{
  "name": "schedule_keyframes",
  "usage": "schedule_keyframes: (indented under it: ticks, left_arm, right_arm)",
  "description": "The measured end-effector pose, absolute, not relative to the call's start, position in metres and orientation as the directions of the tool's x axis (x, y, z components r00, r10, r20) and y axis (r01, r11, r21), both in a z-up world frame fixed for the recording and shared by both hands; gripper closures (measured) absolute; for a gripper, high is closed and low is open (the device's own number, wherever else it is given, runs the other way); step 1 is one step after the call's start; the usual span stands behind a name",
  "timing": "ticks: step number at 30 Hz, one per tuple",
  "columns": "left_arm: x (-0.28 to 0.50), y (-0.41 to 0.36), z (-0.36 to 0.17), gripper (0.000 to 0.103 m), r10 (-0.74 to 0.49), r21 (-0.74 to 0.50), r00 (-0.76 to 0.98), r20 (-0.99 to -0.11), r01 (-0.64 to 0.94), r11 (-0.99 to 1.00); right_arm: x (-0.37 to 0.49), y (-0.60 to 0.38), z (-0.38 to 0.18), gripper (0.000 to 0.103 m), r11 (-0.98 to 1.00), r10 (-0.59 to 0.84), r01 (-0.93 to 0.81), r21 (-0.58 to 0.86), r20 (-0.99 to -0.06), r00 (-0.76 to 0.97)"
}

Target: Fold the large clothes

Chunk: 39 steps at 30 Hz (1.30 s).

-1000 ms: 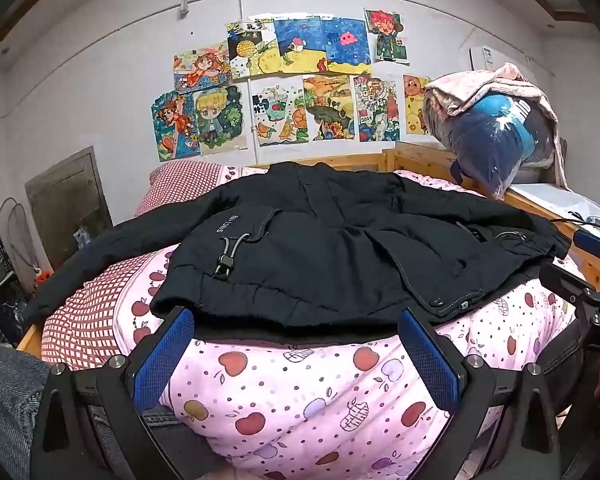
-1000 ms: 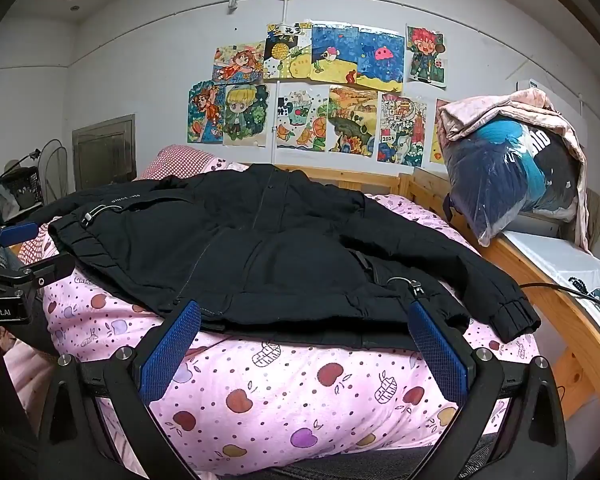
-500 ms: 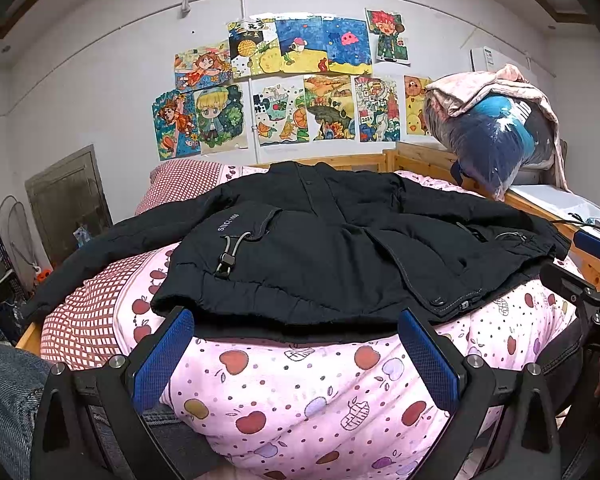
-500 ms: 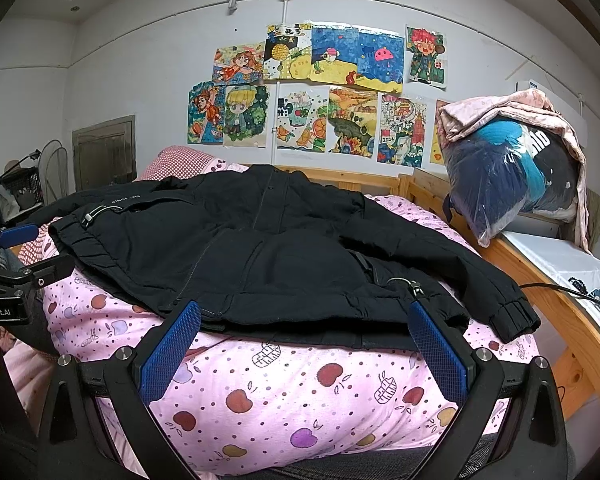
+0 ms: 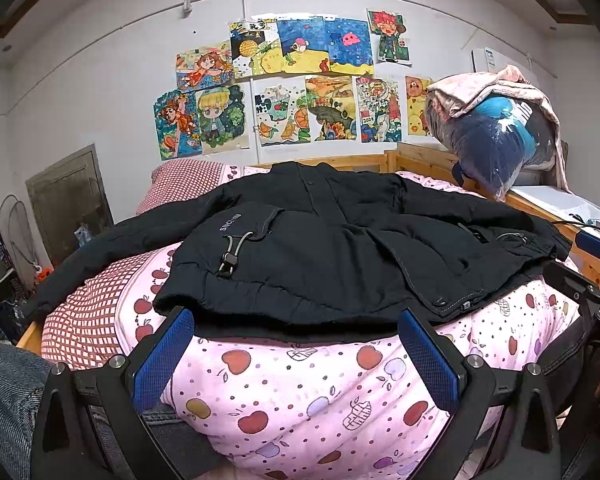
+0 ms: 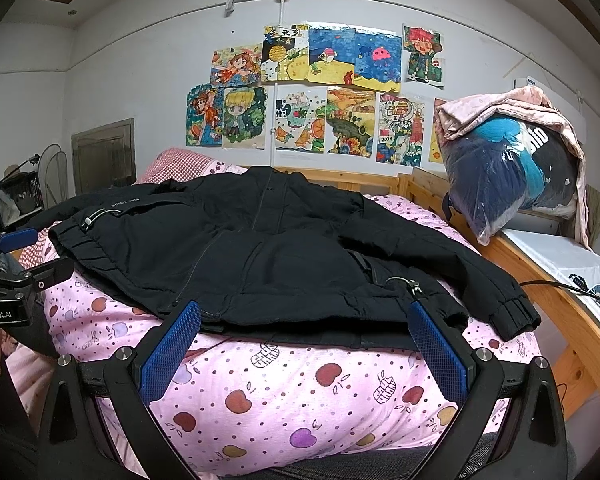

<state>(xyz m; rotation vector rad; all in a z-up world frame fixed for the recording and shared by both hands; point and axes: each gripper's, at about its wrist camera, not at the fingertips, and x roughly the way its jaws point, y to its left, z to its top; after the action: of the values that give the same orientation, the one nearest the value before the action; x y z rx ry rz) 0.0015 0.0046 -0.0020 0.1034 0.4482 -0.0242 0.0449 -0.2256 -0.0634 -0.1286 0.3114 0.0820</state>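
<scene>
Over the last second almost nothing has changed in my feeds: the bed [image 5: 300,392] with its pink apple-print quilt fills the near view, and the jacket [image 5: 340,248] lies on top of it just as it did, spread front up, collar at the far end by the wall, hem nearest me. One sleeve [image 5: 100,264] trails off the left edge; the other sleeve [image 6: 480,280] lies along the right side, cuff near the hem corner. My left gripper [image 5: 296,354] and right gripper [image 6: 304,350] have both held station just short of the hem, jaws spread wide, nothing in them. With no drift in the cloth, I judge that folding hasn't begun, and the sleeves look like my first job.
</scene>
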Motion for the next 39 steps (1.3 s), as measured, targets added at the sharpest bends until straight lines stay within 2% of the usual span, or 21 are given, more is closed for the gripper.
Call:
schedule_keyframes:
  ticks: [39]
  left_arm:
    - [0.001,0.016,-0.004,0.000,0.002,0.089,0.900,-0.436,0.040,0.995]
  right_arm:
    - [0.044,-0.230,-0.062,0.001,0.989,0.059,-0.097,-0.110,-0.306,0.950]
